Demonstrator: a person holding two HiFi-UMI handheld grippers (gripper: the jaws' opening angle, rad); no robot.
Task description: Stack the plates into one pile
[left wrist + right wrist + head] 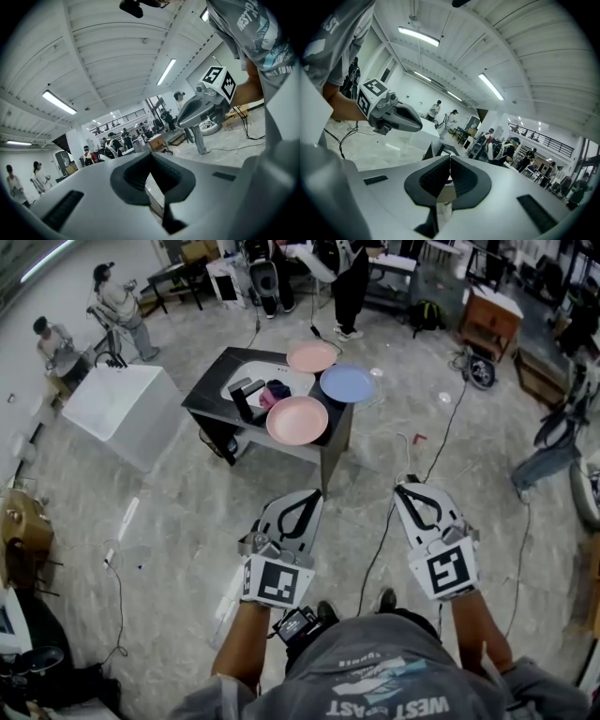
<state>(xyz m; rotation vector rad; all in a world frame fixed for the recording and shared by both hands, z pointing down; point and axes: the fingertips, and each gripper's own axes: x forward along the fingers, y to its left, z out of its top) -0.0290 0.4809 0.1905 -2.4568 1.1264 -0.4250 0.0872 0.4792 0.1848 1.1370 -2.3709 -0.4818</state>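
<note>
Off the tabletop's (208,388) near edge, left gripper (302,498) and right gripper (408,491) hang with fingers (433,180) pressed together, empty; stacking looks unstarted, so next comes reaching the three plates (297,420).

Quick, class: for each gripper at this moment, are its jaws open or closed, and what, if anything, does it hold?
Left gripper: jaws closed, holding nothing.
Right gripper: jaws closed, holding nothing.
</note>
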